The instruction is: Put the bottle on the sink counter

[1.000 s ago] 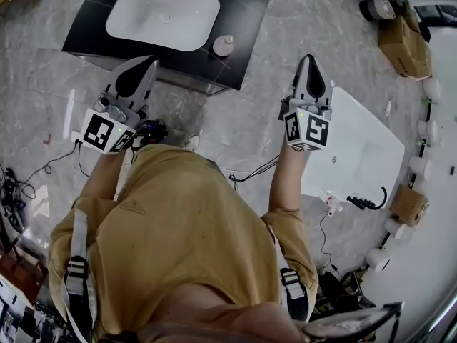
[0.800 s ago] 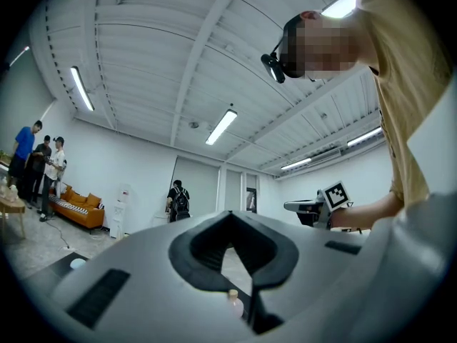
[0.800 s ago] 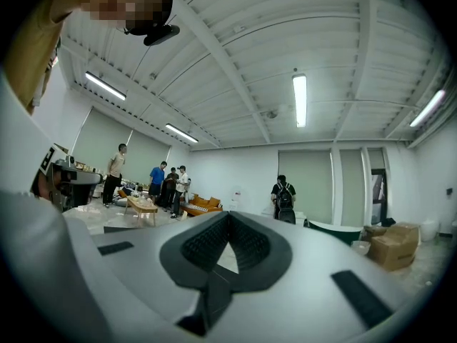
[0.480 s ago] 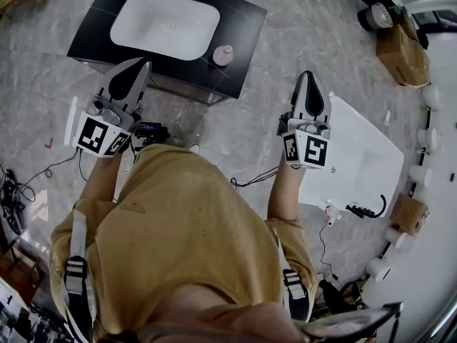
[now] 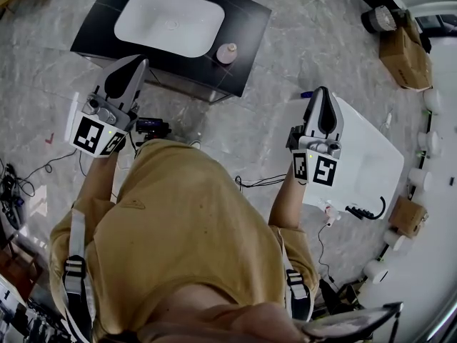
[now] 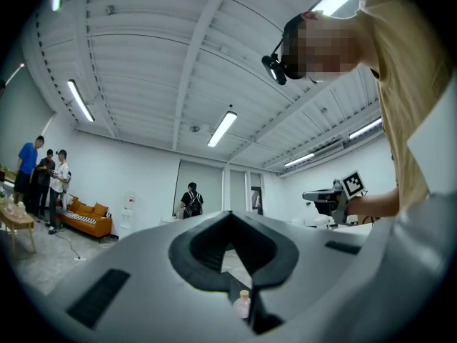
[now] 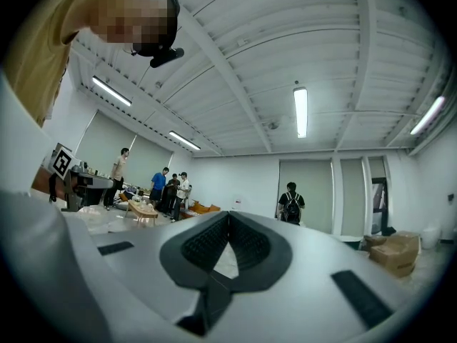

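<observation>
- Pink bottle upright on the black bench, at its right end, just right of the white basin, touching neither hand-held gripper.
- Left hand-held gripper just nearer than the bench's near edge, tip toward the bench, well apart from the bottle and to its near left.
- Jaws of that hand-held gripper pressed together, nothing between the pads; in the left gripper view, bottle small and distant, low in the slit under the meeting pads.
- Right hand-held gripper well off to the near right of the bottle, over the far left corner of a white bench; jaws closed, empty.
- Grey marble floor between the two benches, with a cable across it.
- Yellow shirt across the near middle of the head view.
- Cardboard boxes at the far right.
</observation>
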Demonstrator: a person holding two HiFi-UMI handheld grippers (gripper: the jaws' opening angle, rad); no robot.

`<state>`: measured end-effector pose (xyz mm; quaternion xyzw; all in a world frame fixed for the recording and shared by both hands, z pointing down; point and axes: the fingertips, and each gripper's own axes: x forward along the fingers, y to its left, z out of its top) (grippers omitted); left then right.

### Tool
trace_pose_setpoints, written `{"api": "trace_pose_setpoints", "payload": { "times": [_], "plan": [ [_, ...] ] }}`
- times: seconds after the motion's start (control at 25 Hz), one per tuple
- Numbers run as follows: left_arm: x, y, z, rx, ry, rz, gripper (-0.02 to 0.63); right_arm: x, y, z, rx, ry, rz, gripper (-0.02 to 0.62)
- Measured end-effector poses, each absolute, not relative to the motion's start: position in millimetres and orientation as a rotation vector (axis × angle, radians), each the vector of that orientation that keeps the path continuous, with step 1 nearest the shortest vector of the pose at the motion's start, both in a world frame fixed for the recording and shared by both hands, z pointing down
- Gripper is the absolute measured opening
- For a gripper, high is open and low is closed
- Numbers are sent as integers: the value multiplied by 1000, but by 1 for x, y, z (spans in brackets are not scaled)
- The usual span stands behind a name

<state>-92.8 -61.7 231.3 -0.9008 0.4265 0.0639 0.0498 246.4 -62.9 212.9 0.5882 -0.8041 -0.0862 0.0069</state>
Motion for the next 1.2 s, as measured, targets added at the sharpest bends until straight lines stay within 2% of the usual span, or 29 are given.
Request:
{"api": "trace_pose_setpoints", "payload": {
  "times": [1.2],
  "plan": [
    [-133, -39, 218, -2683, 1354, 173, 2, 274, -8, 204, 2037, -2398, -207, 6]
  ]
}}
